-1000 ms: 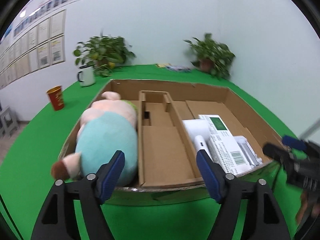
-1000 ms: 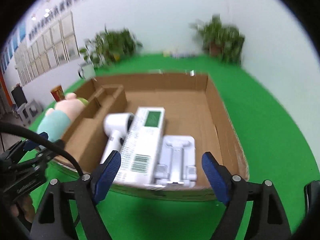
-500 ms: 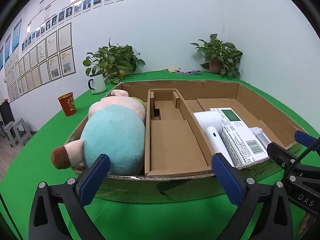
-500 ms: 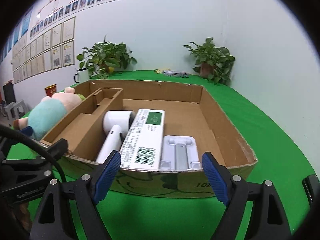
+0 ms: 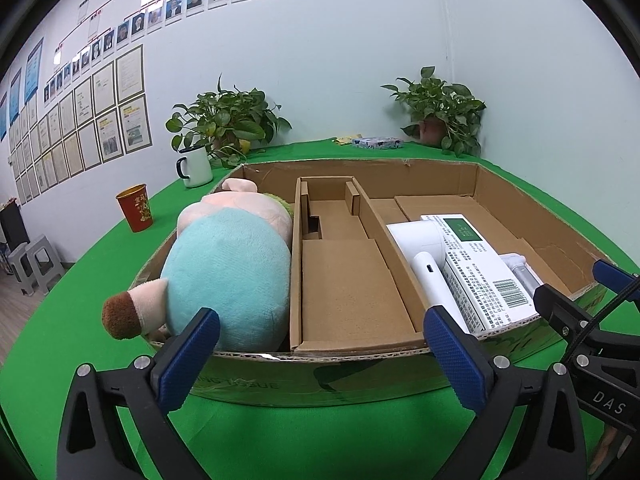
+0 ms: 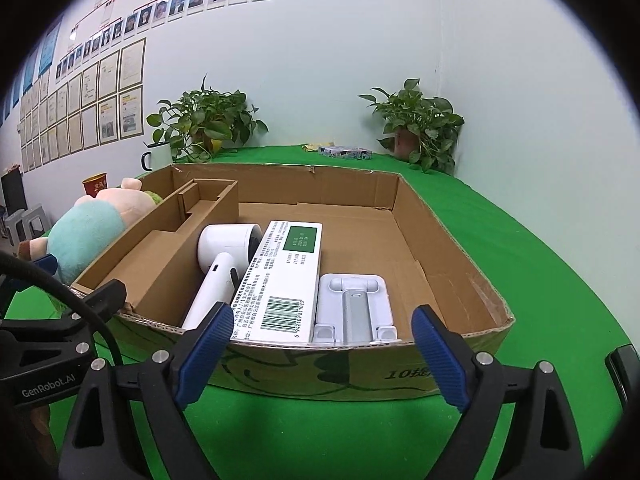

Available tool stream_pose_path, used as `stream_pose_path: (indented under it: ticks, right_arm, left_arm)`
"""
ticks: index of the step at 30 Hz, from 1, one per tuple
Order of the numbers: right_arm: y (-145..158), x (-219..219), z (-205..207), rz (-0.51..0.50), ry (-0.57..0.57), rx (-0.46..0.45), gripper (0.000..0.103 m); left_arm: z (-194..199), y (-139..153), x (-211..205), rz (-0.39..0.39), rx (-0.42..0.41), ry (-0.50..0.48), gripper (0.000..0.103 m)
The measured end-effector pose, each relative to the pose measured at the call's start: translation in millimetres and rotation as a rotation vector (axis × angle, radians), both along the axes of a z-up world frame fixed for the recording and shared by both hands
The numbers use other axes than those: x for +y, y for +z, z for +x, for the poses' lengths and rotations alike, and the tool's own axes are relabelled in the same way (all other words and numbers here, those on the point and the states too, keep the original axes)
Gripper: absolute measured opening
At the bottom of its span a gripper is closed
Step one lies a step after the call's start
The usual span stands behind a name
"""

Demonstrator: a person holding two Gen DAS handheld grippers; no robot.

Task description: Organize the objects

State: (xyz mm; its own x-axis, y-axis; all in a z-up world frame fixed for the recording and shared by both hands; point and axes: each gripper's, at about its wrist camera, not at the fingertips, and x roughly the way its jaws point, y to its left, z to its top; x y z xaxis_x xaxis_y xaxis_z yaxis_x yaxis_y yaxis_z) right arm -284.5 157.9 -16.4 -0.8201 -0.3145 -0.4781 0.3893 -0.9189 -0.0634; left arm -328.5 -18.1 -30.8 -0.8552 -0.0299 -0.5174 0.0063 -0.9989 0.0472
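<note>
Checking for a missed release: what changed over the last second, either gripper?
Left gripper has spread its jaws wider, nothing between them, and has drawn back from the plush toy. Right gripper has just been opening a little, also empty, and sits lower before the cardboard box. Nothing taken or released. Plush toy, hair dryer, white carton and stand are unmoved.

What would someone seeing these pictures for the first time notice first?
Probably the big teal and pink plush toy filling the left compartment of the shallow cardboard box on the green table. Next, the right compartment, where a white hair dryer, a white carton with a barcode and a white stand lie side by side; the narrow middle compartment holds nothing.
</note>
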Motion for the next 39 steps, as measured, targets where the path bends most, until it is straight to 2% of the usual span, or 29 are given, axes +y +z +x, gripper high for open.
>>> stream_pose_path:
  ticks: [7, 10, 17, 39]
  right_arm:
    - [0, -1, -1, 0.006, 0.003, 0.002, 0.094]
    - [0, 1, -2, 0.003, -0.015, 0.001, 0.103]
    - [0, 12, -6, -0.035, -0.041, -0.01, 0.103]
    - [-2, 8, -9, -0.008, -0.057, -0.011, 0.103]
  left_arm:
    - [0, 0, 1, -0.002, 0.0, 0.001, 0.103]
    - [-1, -1, 1, -0.001, -0.001, 0.0, 0.103]
    - [-1, -1, 1, -0.001, -0.001, 0.0, 0.103]
    - [-1, -1, 0, 0.002, 0.0, 0.001, 0.103]
